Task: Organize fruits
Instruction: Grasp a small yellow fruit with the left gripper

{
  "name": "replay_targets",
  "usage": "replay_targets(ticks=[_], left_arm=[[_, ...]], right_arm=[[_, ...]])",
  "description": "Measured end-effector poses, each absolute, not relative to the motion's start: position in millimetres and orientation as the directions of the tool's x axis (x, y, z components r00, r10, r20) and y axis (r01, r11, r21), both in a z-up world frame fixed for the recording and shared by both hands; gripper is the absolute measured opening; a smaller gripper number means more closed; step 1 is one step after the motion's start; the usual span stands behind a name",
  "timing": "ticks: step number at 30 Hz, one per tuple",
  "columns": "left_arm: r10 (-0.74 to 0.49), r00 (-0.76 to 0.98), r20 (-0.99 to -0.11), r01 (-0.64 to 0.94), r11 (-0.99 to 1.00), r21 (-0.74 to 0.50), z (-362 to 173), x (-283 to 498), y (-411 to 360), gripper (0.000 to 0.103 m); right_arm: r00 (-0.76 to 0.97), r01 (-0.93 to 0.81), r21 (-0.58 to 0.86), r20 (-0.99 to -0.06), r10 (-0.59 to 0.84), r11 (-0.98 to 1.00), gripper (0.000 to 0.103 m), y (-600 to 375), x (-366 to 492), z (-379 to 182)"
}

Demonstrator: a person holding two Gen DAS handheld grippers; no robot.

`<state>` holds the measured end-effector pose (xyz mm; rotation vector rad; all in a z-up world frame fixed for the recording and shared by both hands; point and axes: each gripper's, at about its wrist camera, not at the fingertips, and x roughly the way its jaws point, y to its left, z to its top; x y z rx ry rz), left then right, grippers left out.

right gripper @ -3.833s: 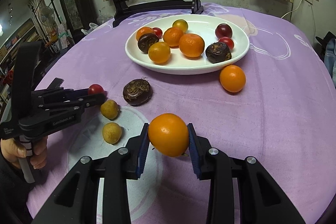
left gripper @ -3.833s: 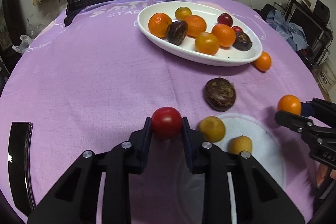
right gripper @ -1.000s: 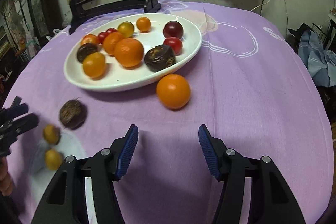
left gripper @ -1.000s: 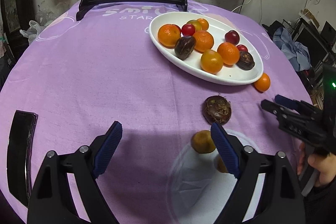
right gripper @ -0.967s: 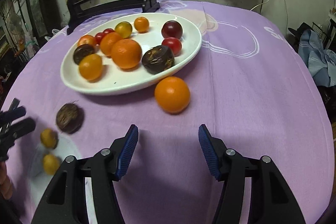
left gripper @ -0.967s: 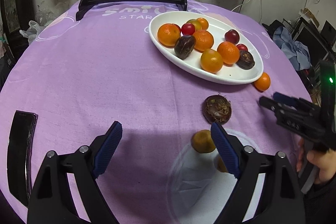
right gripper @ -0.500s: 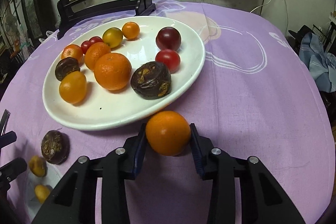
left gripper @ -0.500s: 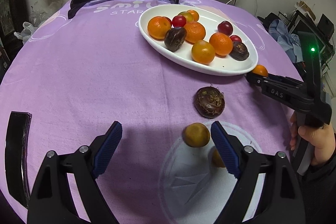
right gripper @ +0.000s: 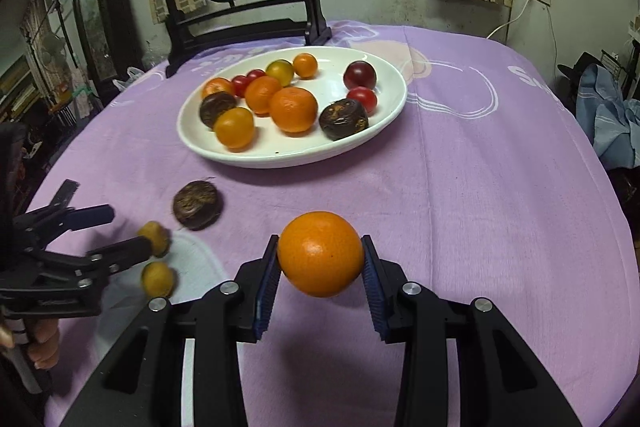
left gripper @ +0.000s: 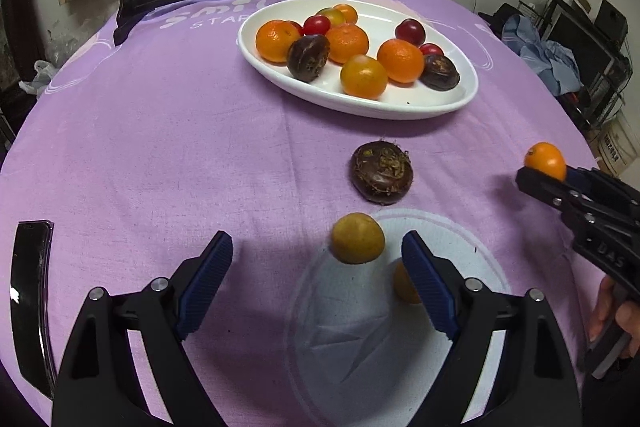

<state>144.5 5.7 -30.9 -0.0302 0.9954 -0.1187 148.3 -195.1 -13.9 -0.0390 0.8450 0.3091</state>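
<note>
The right gripper (right gripper: pixel 320 263) has just squeezed its jaws onto the orange (right gripper: pixel 320 253) and lifted it off the table (right gripper: pixel 480 187), in front of the white plate (right gripper: pixel 392 107). That fruit can go in next. The left gripper (left gripper: pixel 316 267) waits with jaws wide apart over a yellow fruit (left gripper: pixel 357 238).

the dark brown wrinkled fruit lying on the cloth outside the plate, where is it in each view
Left wrist view: dark brown fruit right of centre, nearer the camera than the white plate.
Right wrist view: dark brown fruit left of centre, below the plate.
Shared landmark: the white plate of fruit.
</note>
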Motion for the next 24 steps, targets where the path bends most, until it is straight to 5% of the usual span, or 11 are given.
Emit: replay_targets(ticks=[17, 19, 21, 24], left_arm=[[-0.186, 0.502, -0.844, 0.142, 0.981, -0.132, -27, 119, 25, 0.084], [-0.182, 0.492, -0.851, 0.148, 0.981, -0.124, -34, 120, 25, 0.082], [-0.196, 0.47, -0.861, 0.166, 0.977, -0.131, -40, 124, 19, 0.066], [-0.158, 0.483, -0.861, 0.194, 0.978, -0.071, -44, 129, 6, 0.066]], right_arm=[[0.614, -0.332, 0.12, -0.726, 0.311, 0.936, 0.04, -197, 136, -10], [0.612, -0.347, 0.117, -0.723, 0.319, 0.93, 0.04, -194, 134, -9], [0.614, -0.354, 0.118, -0.719, 0.326, 0.928, 0.04, -192, 133, -7], [0.617, -0.353, 0.125, -0.714, 0.332, 0.927, 0.04, -194, 132, -5]])
